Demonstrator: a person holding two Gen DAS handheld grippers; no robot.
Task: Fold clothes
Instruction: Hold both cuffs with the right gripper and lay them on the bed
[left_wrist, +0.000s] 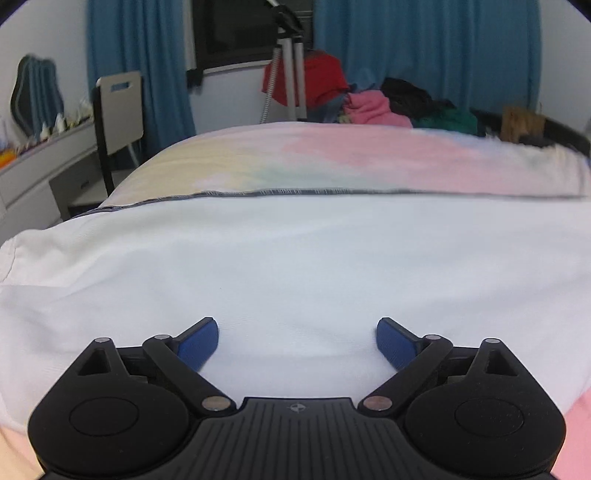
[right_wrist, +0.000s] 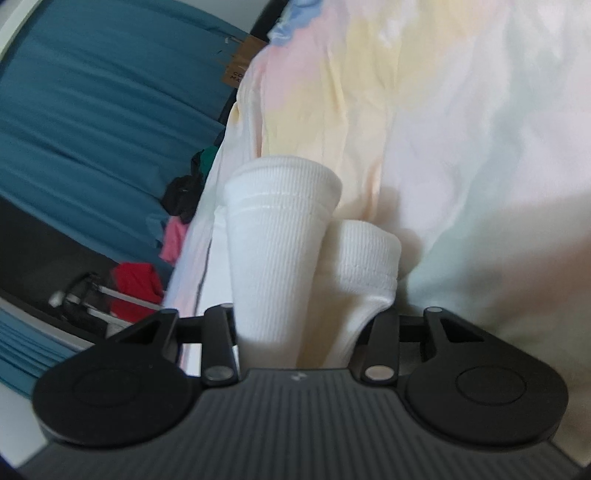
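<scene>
Blue pads (left_wrist: 199, 341) of the left gripper (left_wrist: 297, 338) stand wide apart, with nothing pinched between them — only the flat white garment (left_wrist: 295, 266) shows in the gap, spread out beneath and ahead of the fingertips. Whether the pads touch the cloth cannot be told. Beyond the garment's dark-stitched far edge lies the pastel bedspread (left_wrist: 332, 158), pink and yellow. Farther off, past the bed, a pile of clothes (left_wrist: 369, 103) in red, pink, black and green sits against blue curtains (left_wrist: 424, 48), beside a tripod (left_wrist: 291, 70); a chair (left_wrist: 118, 110) and a desk (left_wrist: 44, 166) stand off to the left of the fingers.

On the right gripper (right_wrist: 306, 332) the jaws stand partly closed on bunched white ribbed fabric (right_wrist: 280, 258) — two rolled cuffs rise from between the fingers, filling the gap; the pads themselves are hidden by the cloth. Behind it stretches the same pastel bedspread (right_wrist: 461, 110), with the curtains and clothes pile off to the left of the fingers.
</scene>
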